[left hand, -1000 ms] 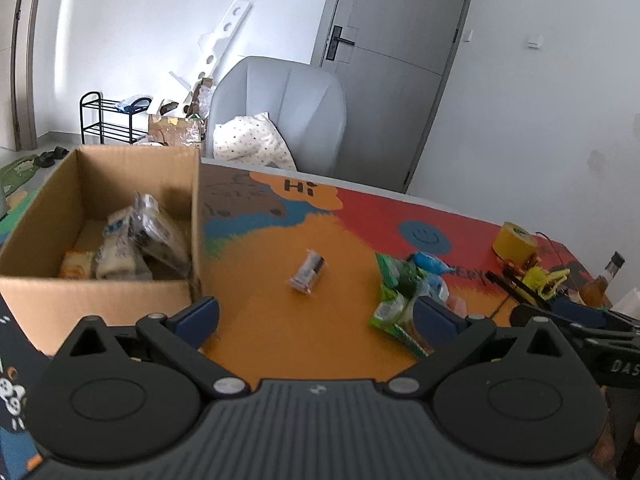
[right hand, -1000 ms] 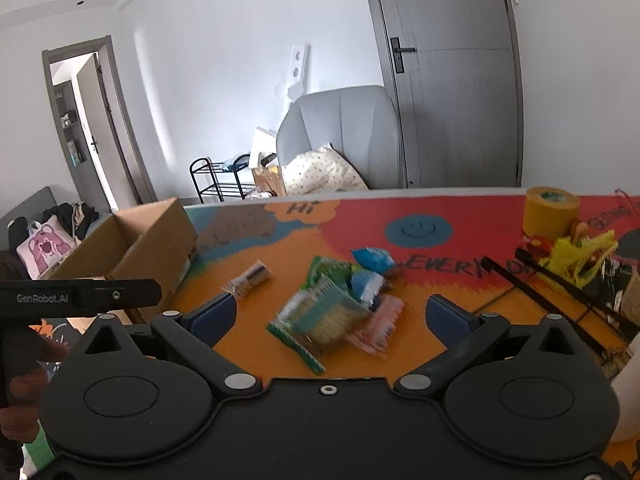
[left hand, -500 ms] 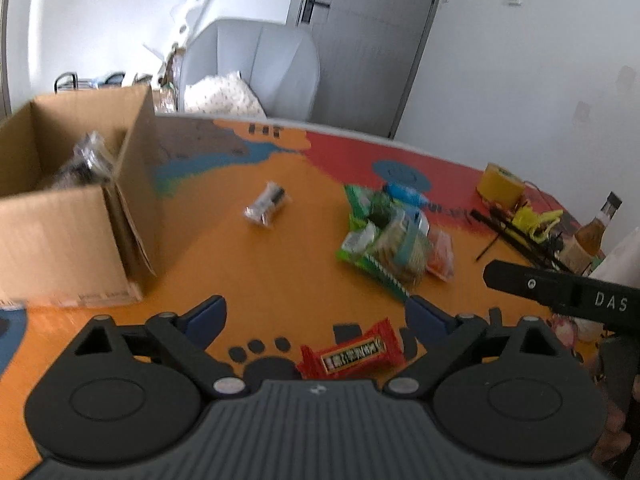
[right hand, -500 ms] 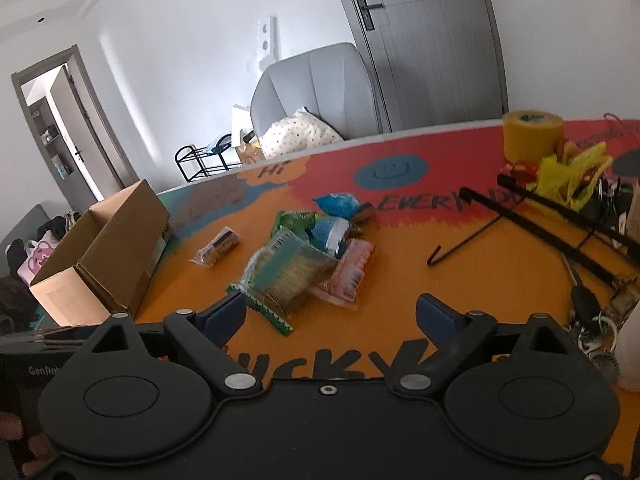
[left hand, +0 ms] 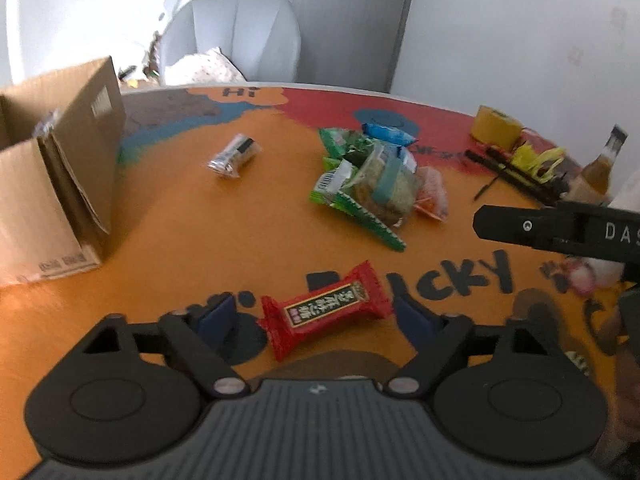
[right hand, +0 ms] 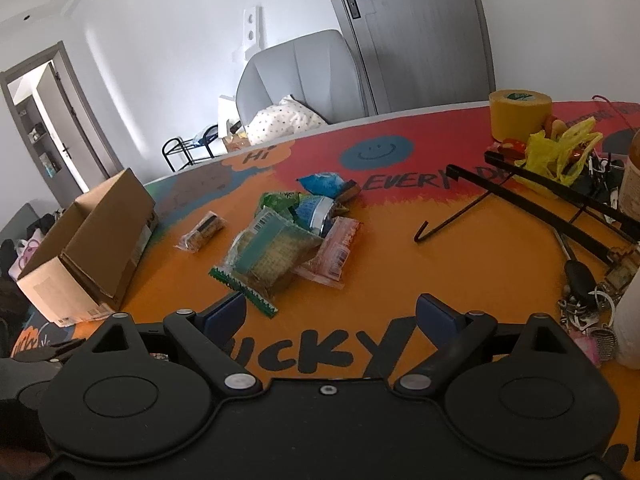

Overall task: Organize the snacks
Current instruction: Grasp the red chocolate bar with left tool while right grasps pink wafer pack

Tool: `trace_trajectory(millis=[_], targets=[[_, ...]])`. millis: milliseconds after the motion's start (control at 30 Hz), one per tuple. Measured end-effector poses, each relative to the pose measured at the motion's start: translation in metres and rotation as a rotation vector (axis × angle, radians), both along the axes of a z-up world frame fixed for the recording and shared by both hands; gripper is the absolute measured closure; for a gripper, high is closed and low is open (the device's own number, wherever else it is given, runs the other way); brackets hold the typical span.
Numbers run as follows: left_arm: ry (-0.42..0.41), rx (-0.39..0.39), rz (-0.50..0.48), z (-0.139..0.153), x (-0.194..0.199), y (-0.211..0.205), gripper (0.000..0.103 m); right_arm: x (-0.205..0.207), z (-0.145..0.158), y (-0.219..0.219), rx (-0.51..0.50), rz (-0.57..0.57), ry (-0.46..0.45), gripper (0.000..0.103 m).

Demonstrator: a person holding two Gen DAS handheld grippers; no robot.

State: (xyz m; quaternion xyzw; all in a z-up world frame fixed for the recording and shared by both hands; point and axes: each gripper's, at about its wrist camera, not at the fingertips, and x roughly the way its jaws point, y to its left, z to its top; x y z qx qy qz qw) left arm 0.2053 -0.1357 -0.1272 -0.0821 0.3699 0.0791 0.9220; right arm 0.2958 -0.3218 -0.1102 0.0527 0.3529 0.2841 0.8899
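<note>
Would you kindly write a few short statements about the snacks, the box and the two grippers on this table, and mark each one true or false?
1. A red snack bar lies between the fingers of the left gripper. True; the jaws are closing, with gaps on both sides.
2. The cardboard box lies tipped on its side. False; it stands upright, open at the top.
3. The right gripper holds a green packet. False; it is open with nothing between its fingers.
4. The yellow tape roll stands apart from the snack pile. True.
5. The silver-wrapped snack sits inside the box. False; it lies on the table.
</note>
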Motion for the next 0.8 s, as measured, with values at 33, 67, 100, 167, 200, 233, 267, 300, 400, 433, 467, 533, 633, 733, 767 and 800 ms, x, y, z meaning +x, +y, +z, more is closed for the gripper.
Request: trace_trajectory(millis=[33, 67, 100, 167, 200, 233, 267, 300, 400, 433, 467, 533, 633, 733, 767, 800], targets=[[-0.001, 0.016, 0.004, 0.001, -0.001, -0.001, 0.035, 0.001, 0.0, 0.002, -0.003, 0.002, 0.002, 0.01], [-0.003, 0.033, 0.002, 0.001, -0.001, -0.001, 0.048, 0.001, -0.001, 0.004, -0.005, 0.004, 0.004, 0.01], [-0.005, 0.047, 0.0, 0.001, -0.001, -0.001, 0.054, 0.003, -0.001, 0.006, -0.008, 0.005, 0.005, 0.01], [-0.006, 0.045, 0.008, 0.003, 0.001, 0.005, 0.08, 0.005, -0.003, 0.009, -0.016, 0.002, 0.009, 0.01], [-0.003, 0.045, 0.008, 0.003, 0.002, 0.008, 0.08, 0.007, -0.003, 0.011, -0.02, 0.002, 0.012, 0.01], [-0.001, 0.029, -0.001, 0.004, 0.003, 0.012, 0.081, 0.009, -0.003, 0.013, -0.022, 0.002, 0.013, 0.01], [0.001, 0.021, -0.005, 0.004, 0.005, 0.014, 0.082, 0.01, -0.003, 0.015, -0.024, 0.002, 0.013, 0.01], [0.001, 0.017, -0.009, 0.005, 0.005, 0.016, 0.082, 0.012, -0.003, 0.018, -0.029, 0.001, 0.011, 0.01], [-0.001, -0.011, 0.001, 0.005, 0.009, 0.025, 0.082, 0.017, -0.003, 0.024, -0.037, -0.003, 0.006, 0.01], [-0.001, -0.021, 0.004, 0.005, 0.01, 0.028, 0.082, 0.019, -0.003, 0.026, -0.042, -0.005, 0.006, 0.012], [-0.001, -0.029, 0.006, 0.005, 0.012, 0.03, 0.082, 0.02, -0.003, 0.028, -0.046, -0.008, 0.007, 0.013], [0.001, -0.042, 0.012, 0.006, 0.015, 0.036, 0.082, 0.024, -0.004, 0.031, -0.053, -0.016, 0.007, 0.016], [0.0, -0.056, 0.019, 0.006, 0.02, 0.043, 0.082, 0.032, -0.007, 0.035, -0.06, -0.034, 0.023, 0.028], [-0.002, -0.065, 0.025, 0.006, 0.024, 0.05, 0.082, 0.039, -0.008, 0.038, -0.067, -0.067, 0.03, 0.039], [-0.003, -0.067, 0.025, 0.006, 0.025, 0.052, 0.082, 0.041, -0.008, 0.04, -0.074, -0.08, 0.033, 0.042], [-0.004, -0.07, 0.024, 0.006, 0.027, 0.054, 0.082, 0.043, -0.009, 0.041, -0.079, -0.09, 0.039, 0.044]])
